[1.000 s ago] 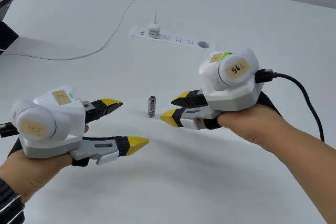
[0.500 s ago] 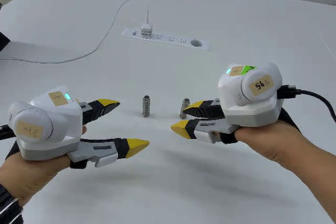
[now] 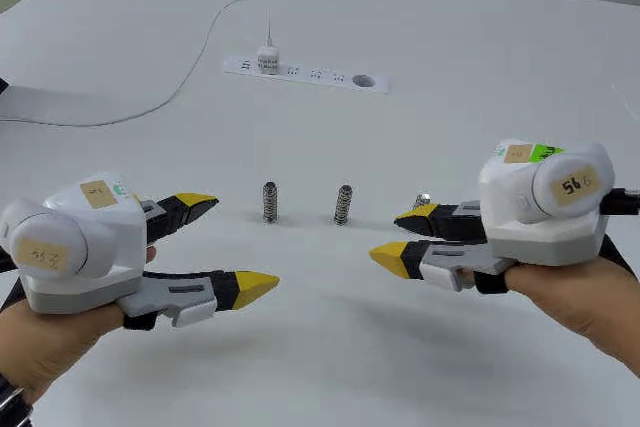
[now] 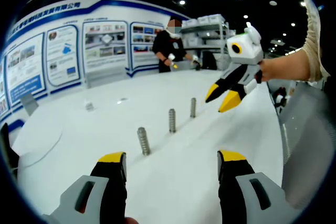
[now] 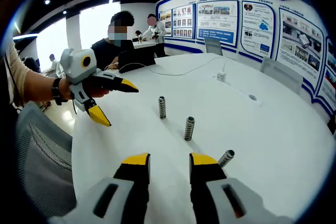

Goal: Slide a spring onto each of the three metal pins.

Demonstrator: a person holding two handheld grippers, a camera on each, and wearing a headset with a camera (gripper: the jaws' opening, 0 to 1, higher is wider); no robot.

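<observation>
My right gripper [image 3: 392, 235] draws back toward its own side of the white table [image 3: 330, 357], jaws a little apart and empty. The row it was covering a second ago comes clear. Three springs now stand upright in a line between my two sets of tips, where only one showed before.

The first spring [image 3: 270, 202] stands ahead of my left gripper [image 3: 235, 242], off its upper tip and apart from it. The second spring [image 3: 343, 204] stands about midway between the two grippers. The third spring [image 3: 422, 201] sits just behind my right gripper's upper tip, which partly hides it in the head view. In the right gripper view it stands just beside the right-hand jaw, outside the gap and untouched.

My left gripper is wide open with nothing in it, as it was a second ago, pointing across at the row. In the left gripper view the three coils run away from its tips toward the right gripper.

The pins are hidden inside the coils, so I judge rather than see that each one carries its spring. If so, the task looks finished, and the retreat reads as a let-go after the last placement.

Beyond the row, well away from both grippers, a power strip [image 3: 305, 74] lies with a charger [image 3: 267, 54] plugged in.
</observation>
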